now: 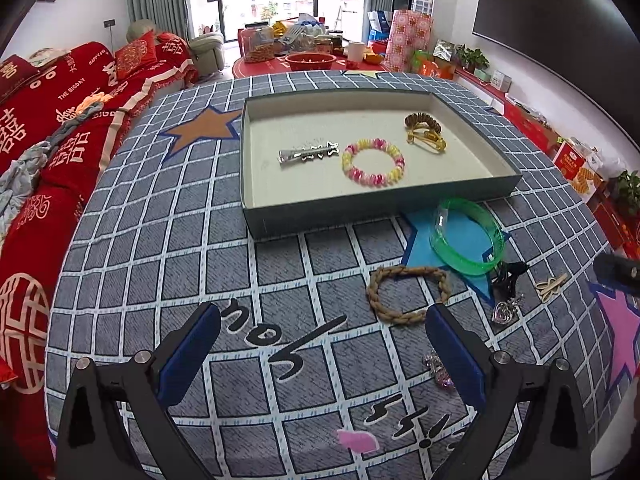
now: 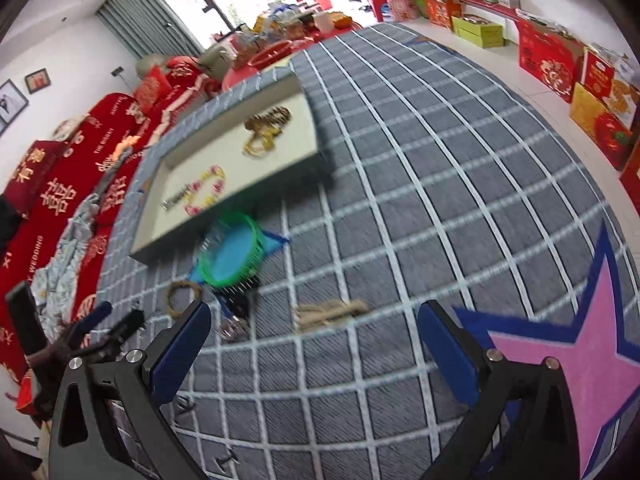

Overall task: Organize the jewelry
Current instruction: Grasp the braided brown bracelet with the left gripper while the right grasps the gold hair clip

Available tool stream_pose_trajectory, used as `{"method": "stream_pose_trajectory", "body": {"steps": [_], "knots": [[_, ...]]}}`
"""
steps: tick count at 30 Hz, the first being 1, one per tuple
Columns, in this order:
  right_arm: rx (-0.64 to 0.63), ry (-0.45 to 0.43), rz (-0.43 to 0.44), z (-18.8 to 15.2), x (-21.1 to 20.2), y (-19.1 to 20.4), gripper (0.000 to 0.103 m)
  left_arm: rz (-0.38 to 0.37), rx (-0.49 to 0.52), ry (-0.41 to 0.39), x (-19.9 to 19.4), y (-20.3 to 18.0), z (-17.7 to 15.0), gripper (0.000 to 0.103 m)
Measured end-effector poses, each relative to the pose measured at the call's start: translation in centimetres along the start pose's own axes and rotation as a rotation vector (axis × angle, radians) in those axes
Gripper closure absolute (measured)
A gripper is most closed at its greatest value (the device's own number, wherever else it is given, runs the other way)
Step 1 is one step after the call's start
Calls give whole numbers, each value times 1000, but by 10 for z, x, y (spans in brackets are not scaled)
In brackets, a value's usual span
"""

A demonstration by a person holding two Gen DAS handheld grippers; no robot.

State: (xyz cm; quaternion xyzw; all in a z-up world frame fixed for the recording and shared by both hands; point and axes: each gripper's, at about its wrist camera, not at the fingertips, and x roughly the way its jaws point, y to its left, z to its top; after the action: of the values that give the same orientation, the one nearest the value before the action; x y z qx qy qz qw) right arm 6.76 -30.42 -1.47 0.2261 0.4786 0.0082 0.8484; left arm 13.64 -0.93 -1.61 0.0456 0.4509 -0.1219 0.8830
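Observation:
A shallow grey box [image 1: 256, 216] [image 2: 152, 256] on the checked cloth holds a silver star clip [image 1: 308, 152], a pink-yellow bead bracelet [image 1: 374, 162] [image 2: 208, 190] and gold hair pieces [image 1: 424, 132] [image 2: 266, 130]. In front of it lie a green bangle [image 1: 466, 236] [image 2: 234, 250], a brown braided band [image 1: 408, 292] [image 2: 184, 298], a black clip [image 1: 508, 276] [image 2: 238, 304], a silver heart charm [image 1: 506, 310], a beige clip [image 1: 552, 286] [image 2: 330, 314] and a pink sparkly piece [image 1: 438, 368]. My left gripper [image 1: 324, 320] is open and empty, just before the braided band. My right gripper [image 2: 314, 320] is open and empty, near the beige clip.
A red-covered sofa [image 1: 48, 128] with crumpled grey cloth runs along the left edge of the table. Red gift boxes [image 2: 560, 64] line the wall on the right. A cluttered red table [image 1: 312, 52] stands beyond the far edge. The left gripper's body [image 2: 80, 340] shows in the right wrist view.

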Motion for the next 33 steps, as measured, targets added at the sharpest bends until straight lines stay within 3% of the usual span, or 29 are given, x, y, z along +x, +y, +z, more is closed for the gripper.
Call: {"method": "stream_pose_trajectory", "body": {"steps": [9,17,22,28,33], "knots": [[-33,21,-119,-24,5,-5,0,-63,49,35,9,-10,6,0],[-72,30,-141,-30,9,3,0,-87,89,51,19,-24,12,0],[-163,0,-153,-24,5,5,1,-96,103,56,22,-22,16,0],[-336,22,-161,-14,11,10,23,-138,139,65,23,-28,18,0],[-511,67,-117,-11,21,17,31,-154,185,71,27,-37,19,0]]}}
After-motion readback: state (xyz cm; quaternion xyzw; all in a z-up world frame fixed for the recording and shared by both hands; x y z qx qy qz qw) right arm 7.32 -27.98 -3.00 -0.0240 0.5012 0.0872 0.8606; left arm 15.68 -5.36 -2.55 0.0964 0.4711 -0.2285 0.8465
